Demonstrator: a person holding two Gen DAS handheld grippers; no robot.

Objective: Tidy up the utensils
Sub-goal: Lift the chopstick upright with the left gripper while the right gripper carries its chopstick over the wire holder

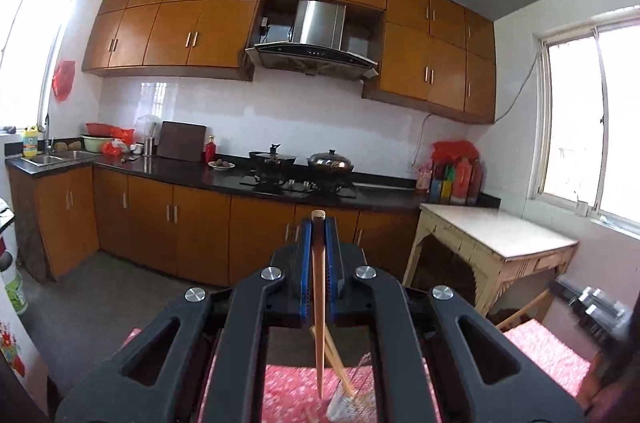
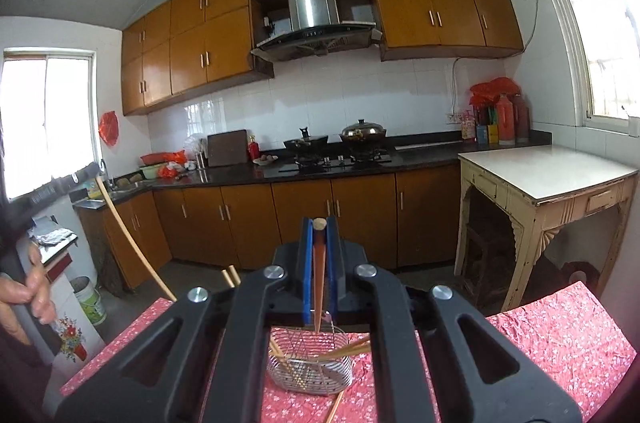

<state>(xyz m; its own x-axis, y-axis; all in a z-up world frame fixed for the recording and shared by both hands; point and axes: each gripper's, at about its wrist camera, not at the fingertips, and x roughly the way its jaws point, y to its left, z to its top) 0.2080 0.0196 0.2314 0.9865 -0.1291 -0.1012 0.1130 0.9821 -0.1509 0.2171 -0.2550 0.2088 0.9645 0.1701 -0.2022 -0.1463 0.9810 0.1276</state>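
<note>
Kitchen walls of white tile back a long run of glossy orange-brown cabinets (image 2: pixel 224 39), with a black countertop (image 2: pixel 420 153) below them and a steel range hood (image 2: pixel 316 23) over the gas stove. Two lidded pots sit on the burners: a dark wok (image 2: pixel 306 142) to the left and a shiny steel one (image 2: pixel 363 131) to the right. One cream-painted side table (image 2: pixel 548 179) with a smooth pale top stands at the right, beneath a window.

Nearest the cameras lies a red floral tablecloth (image 2: pixel 560 335). On it sits one oval wire basket (image 2: pixel 310 363) of bright metal, holding several slim bamboo chopsticks (image 2: pixel 352 347) that lean across its rim; their exact count cannot be made out. One more chopstick end (image 2: pixel 334 407) pokes out on the cloth by the basket's near side.

Each tool grips a single chopstick. The right gripper (image 2: pixel 319 227) is clamped on a reddish-brown chopstick (image 2: pixel 318 287), its blue-lined fingers pinching the thick end and the tapered tip hanging above the basket. The left gripper (image 1: pixel 319 221) is likewise closed tight on a pale wooden chopstick (image 1: pixel 319 303), tip pointing down toward the cloth just left of the basket (image 1: pixel 348 403). In the right wrist view, the person's bare hand (image 2: pixel 28 295) shows at the far left edge.
</note>
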